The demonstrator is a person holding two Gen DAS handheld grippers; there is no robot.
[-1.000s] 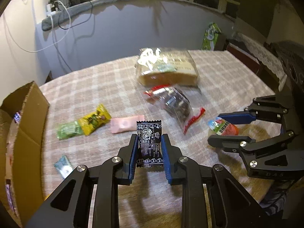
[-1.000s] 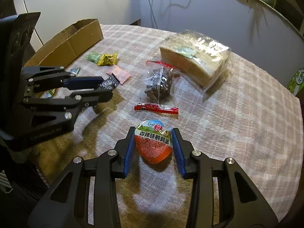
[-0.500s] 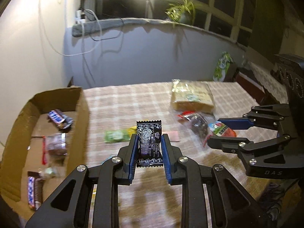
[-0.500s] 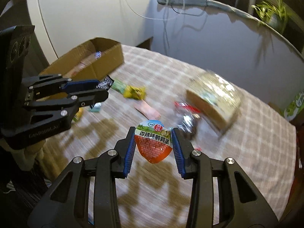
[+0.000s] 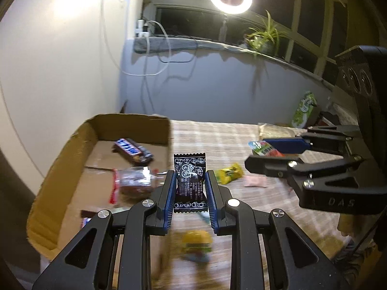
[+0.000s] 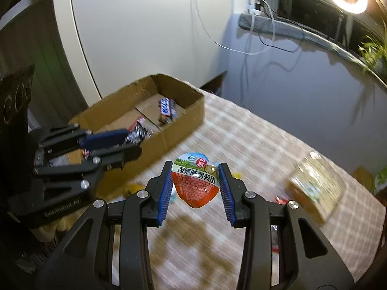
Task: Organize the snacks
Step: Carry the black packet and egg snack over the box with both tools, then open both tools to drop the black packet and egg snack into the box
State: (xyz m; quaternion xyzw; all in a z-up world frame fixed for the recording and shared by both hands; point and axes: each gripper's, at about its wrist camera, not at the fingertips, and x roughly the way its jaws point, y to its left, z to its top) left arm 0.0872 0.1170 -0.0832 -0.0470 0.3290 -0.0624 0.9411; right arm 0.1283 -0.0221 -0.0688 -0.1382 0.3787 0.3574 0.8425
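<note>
The table [image 5: 241,135], under a checked cloth, carries everything here. Its biggest load is the box [image 5: 60,169], an open cardboard carton at the table's left edge, with a chocolate bar [image 5: 131,149] and a clear bag [image 5: 135,181] already lying in it. A wrapped loaf [image 6: 316,188] lies toward the far right edge, and a yellow packet [image 5: 228,172] and a pink one [image 5: 255,181] lie loose on the cloth between.

The coming move looks to turn on the box: it lies to the left of and beyond both claws, its long side running away from the near edge. The left gripper [image 5: 189,188] is the nearer one; in the right wrist view its tips hang over the box's near wall, so it seems to need only a short carry before letting go. The right gripper [image 6: 194,186] hangs over open cloth beside the box, with further to go.

The left gripper's jaws are nearly closed, pinching a flat black sachet [image 5: 189,181] that stands upright, long axis along the fingers. The right gripper's jaws stand partly apart, clamped on the sides of an orange egg pack [image 6: 194,183], its pointed end hanging down. Both snacks are held clear of the table.
</note>
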